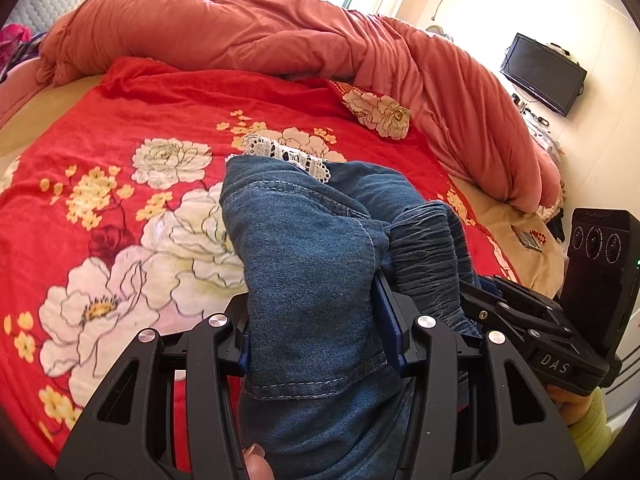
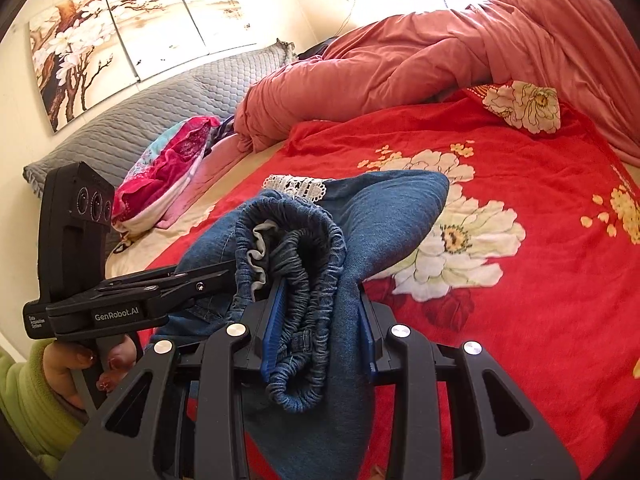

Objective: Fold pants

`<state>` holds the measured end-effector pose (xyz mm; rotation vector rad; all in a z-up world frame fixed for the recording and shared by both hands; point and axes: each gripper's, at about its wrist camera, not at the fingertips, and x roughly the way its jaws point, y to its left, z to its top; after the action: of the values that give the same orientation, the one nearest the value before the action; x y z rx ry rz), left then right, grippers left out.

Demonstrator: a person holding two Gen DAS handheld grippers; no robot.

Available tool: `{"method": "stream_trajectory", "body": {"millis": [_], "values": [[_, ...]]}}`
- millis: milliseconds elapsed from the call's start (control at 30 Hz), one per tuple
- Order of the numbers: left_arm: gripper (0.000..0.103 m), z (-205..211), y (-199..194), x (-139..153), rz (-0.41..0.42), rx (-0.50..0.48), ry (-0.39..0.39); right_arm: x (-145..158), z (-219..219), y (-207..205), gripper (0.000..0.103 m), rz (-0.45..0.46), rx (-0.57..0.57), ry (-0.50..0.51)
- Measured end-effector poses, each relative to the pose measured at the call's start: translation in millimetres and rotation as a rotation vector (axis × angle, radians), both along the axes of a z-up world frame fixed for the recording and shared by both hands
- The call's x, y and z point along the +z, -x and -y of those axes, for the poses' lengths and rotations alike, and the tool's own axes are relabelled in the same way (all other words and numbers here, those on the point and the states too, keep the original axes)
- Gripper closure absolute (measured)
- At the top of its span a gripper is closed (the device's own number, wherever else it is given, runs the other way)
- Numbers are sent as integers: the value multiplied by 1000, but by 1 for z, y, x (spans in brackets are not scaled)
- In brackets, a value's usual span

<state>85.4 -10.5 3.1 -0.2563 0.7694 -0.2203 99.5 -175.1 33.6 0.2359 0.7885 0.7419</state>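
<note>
Both tools, left (image 1: 316,332) and right (image 2: 318,326), clamp denim pants (image 1: 304,240), lace hem pointing away.

— What sort of place is this?
— A home bedroom: a bed with a red flowered sheet (image 1: 168,92), a bunched quilt (image 1: 248,28), a grey pillow (image 2: 160,104), wall paintings (image 2: 132,28), a television (image 1: 544,73).

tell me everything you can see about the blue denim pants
The blue denim pants look like soft jeans with a gathered elastic waistband, pale topstitched seams and white lace trim at one end. They are bunched up, not flat. The left gripper is clamped on a denim fold; the right gripper pinches the waistband. The far end rests on the red floral bedspread.
</note>
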Motion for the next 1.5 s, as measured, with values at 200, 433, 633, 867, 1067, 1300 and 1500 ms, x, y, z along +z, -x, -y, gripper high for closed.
{"method": "stream_trajectory", "body": {"millis": [200,433,633,867,1067,1300,1500], "values": [[62,-3,-17,2,6,-10,-7,3,-4,-16,73,13,-9,16],[62,-9,-37,2,10,-13,-8,4,-12,-35,73,30,-12,42],[62,-13,-54,3,26,-11,-18,2,-19,-54,73,42,-21,57],[62,-18,-72,-1,35,-13,-23,-3,-24,-72,73,46,-29,69],[62,-18,-85,-8,39,-18,-23,-11,-25,-83,73,42,-42,76],[62,-21,-96,-22,35,-19,-4,-20,-31,-91,73,45,-49,107],[62,-28,-102,-29,30,-14,4,-27,-38,-97,73,44,-49,121]]}}
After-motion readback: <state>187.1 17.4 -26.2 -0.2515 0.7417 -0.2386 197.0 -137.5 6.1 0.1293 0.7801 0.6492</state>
